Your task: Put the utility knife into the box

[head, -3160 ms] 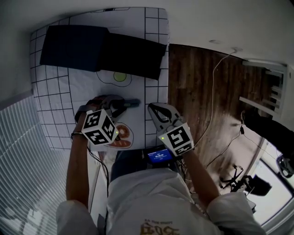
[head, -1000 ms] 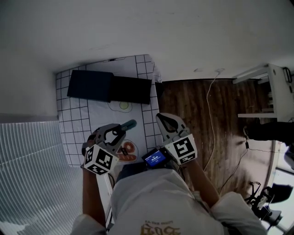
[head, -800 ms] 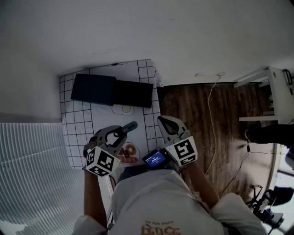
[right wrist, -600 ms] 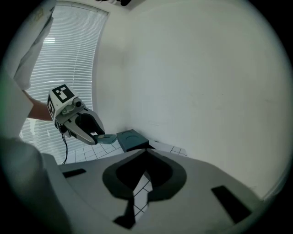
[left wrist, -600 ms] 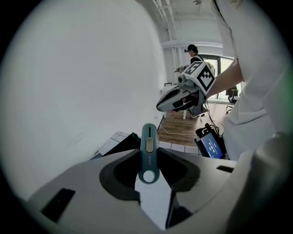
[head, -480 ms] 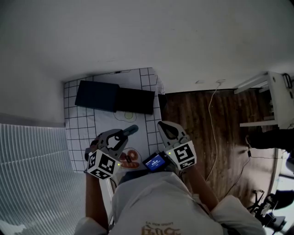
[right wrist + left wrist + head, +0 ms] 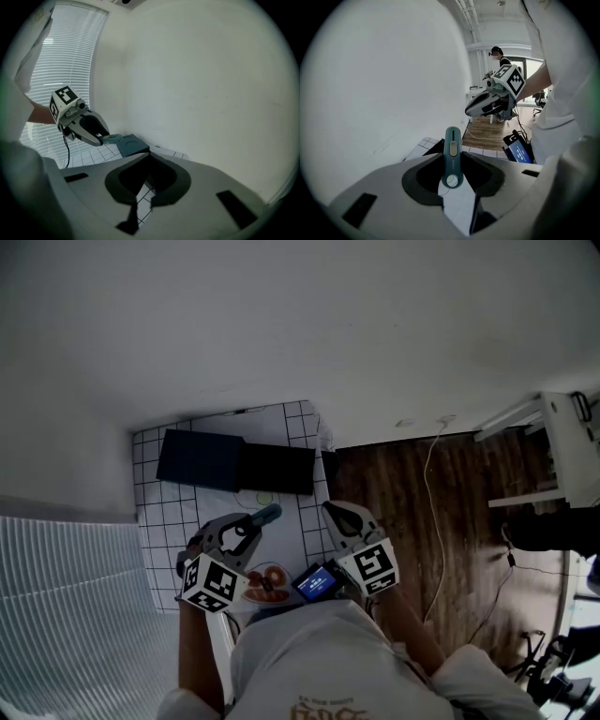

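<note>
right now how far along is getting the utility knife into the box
Done: the utility knife is off the table, clamped in the left gripper. In hand: it hangs above the checked cloth, short of the dark box. Left: carry it over the box and let go. The right gripper is shut and empty.

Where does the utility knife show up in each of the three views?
Head view: the utility knife is left of centre, sticking out of the left hand-held gripper.
Left gripper view: the knife is at the centre, standing upright between the jaws.
Right gripper view: the knife is small, at mid-left, at the tip of the other gripper.
Shared landmark: the checked tablecloth.
</note>
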Tool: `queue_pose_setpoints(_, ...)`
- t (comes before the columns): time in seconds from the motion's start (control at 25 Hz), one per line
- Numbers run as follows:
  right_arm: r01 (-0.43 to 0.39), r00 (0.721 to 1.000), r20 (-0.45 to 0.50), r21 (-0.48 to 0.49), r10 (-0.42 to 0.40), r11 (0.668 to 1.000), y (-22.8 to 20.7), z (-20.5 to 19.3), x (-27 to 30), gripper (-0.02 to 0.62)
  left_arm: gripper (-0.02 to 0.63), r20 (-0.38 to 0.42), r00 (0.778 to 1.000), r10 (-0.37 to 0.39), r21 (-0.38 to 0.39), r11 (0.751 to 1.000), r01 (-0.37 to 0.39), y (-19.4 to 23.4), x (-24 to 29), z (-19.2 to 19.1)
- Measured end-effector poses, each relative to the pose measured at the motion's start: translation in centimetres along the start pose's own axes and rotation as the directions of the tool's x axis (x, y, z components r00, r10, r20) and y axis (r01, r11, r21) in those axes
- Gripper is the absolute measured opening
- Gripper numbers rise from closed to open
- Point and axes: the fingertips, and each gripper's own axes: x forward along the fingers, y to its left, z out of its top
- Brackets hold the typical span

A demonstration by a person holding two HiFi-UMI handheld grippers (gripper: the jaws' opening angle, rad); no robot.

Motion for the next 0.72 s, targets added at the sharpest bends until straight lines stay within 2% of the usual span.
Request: queue_pose_setpoints(0.72, 0.043, 0.999, -0.031, 0.046, -0.041, 0.998, -2.6, -0.2, 3.5, 0.006, 0.135, -0.045, 0.999, 0.015, -0.015, 1.0, -0.016, 5.2, 3.3, -1.3)
